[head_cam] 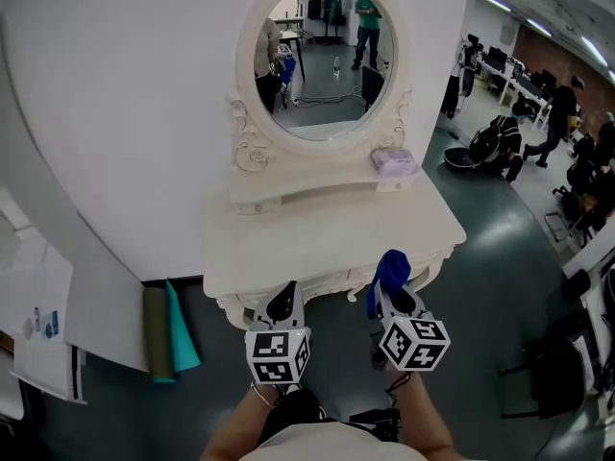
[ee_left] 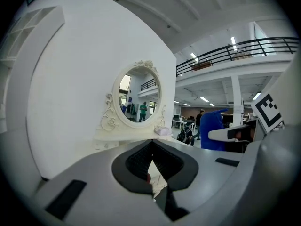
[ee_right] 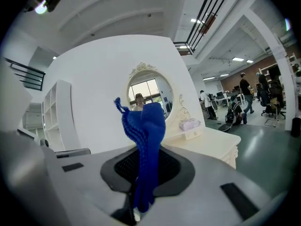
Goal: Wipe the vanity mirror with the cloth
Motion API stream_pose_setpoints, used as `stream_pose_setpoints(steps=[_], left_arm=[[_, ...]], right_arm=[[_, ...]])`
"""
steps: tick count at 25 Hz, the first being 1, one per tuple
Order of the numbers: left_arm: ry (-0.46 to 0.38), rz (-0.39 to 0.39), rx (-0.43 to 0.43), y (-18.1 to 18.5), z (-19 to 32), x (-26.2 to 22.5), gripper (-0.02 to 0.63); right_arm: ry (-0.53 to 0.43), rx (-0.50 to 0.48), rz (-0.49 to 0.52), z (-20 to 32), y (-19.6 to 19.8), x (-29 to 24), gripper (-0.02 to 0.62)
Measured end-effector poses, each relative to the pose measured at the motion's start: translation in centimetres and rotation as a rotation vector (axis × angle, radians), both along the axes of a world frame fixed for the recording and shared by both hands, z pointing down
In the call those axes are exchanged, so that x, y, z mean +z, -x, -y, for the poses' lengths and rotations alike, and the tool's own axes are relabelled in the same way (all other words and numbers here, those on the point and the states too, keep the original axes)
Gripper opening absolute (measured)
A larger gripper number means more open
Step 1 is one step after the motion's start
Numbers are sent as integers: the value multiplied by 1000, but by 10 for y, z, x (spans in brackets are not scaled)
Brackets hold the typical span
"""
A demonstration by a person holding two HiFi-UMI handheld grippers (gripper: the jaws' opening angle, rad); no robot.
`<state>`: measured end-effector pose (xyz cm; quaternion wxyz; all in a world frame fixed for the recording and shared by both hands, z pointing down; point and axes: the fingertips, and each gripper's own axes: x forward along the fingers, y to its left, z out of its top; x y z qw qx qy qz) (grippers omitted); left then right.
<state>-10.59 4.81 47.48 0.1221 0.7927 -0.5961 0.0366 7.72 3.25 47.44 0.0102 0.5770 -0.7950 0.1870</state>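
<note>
An oval vanity mirror (head_cam: pixel 322 60) in a carved white frame stands at the back of a white vanity table (head_cam: pixel 288 243), against a white wall. Both grippers hover side by side just off the table's front edge, well short of the glass. My right gripper (head_cam: pixel 392 296) is shut on a blue cloth (head_cam: pixel 389 269), which stands up in a bunch from its jaws. In the right gripper view the blue cloth (ee_right: pixel 145 126) partly covers the mirror (ee_right: pixel 146 91). My left gripper (head_cam: pixel 282 303) is shut on nothing, and its view shows the mirror (ee_left: pixel 137 101) ahead.
A tissue box (head_cam: pixel 394 161) sits on the small shelf below the mirror at the right. Rolled teal and olive mats (head_cam: pixel 168 334) lean at the wall to the table's left. People, chairs and desks (head_cam: pixel 524 128) fill the floor at the right.
</note>
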Motion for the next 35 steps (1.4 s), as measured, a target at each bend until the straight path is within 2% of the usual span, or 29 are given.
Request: stream_pose_setpoints(steps=[11, 20, 25, 30, 35], left_arm=[[-10, -14, -4, -18, 100, 11, 6], [-15, -35, -23, -27, 224, 4, 6], [-56, -39, -33, -26, 290, -13, 6], [-74, -24, -88, -7, 332, -20, 6], [-60, -9, -179, 14, 351, -17, 6]], right_arm=[[18, -10, -8, 87, -20, 17, 66], [-7, -57, -62, 205, -21, -4, 66], [-30, -74, -87, 272, -20, -16, 66], [-22, -138, -93, 320, 0, -14, 66], [-9, -256, -101, 360, 26, -8, 66]])
